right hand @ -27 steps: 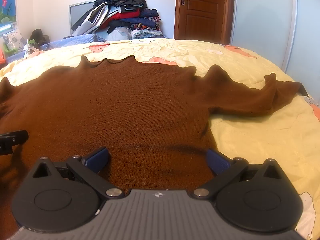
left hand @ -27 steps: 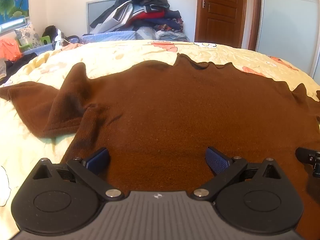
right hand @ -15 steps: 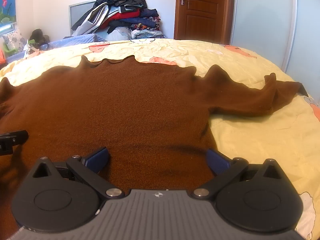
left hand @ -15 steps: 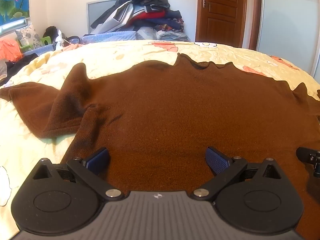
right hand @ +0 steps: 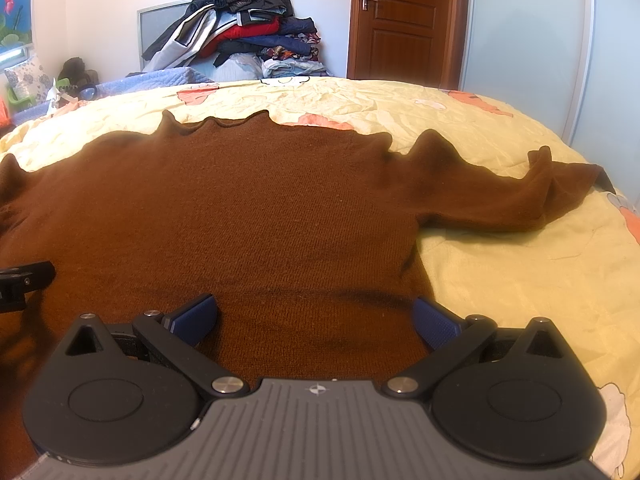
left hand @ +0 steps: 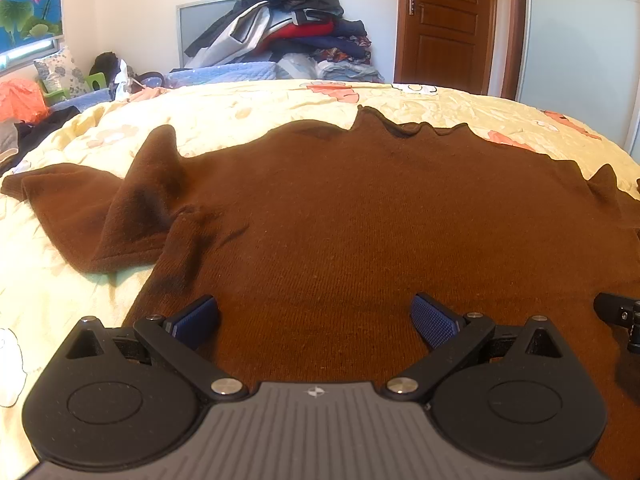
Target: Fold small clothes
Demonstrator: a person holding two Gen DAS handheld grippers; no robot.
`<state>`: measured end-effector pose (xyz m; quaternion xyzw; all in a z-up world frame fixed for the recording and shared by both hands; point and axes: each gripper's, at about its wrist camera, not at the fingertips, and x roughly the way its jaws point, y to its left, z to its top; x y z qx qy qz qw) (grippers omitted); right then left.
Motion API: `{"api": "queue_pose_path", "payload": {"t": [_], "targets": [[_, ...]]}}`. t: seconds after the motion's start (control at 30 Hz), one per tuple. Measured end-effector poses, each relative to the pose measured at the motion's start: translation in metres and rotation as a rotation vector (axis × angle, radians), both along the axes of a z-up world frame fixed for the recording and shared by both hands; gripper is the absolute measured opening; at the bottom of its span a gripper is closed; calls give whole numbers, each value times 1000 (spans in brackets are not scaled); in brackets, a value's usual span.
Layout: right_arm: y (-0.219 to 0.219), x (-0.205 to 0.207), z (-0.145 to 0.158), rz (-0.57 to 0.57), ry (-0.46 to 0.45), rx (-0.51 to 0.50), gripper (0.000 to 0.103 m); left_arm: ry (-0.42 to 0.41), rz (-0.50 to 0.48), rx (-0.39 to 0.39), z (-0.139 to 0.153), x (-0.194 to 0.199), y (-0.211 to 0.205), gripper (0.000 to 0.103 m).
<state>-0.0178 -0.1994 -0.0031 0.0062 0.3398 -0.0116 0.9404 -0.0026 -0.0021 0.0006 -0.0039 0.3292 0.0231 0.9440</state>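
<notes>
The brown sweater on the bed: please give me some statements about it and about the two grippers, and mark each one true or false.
1. The brown sweater lies spread flat on the yellow bedcover. True.
2. The left gripper is shut on the sweater's hem. False: its jaws stand wide open and grip nothing.
3. The right gripper is open. True.
4. The sweater's right sleeve is folded over its body. False: it stretches out sideways on the bedcover.
5. The wooden door stands open. False: it is closed.

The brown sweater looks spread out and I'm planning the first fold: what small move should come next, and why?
Probably lower both open grippers, left gripper and right gripper, onto the brown sweater near its hem. It lies flat, both sleeves out, nothing gripped yet.
</notes>
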Motion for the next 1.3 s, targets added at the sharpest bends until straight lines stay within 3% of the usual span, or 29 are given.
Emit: {"api": "queue_pose_path", "payload": {"t": [1.07,1.17,1.3], "targets": [[-1,1,-1,10,7,6,103,-2,-2,-5,-1,-1,3,103],[-6,0,4,55,19,37,103,-2,-2,-5,-1,-1,3,103],[-44,-7,21,113,-33,182,103,-2,-2,-4,-1,-1,3,103]]}}
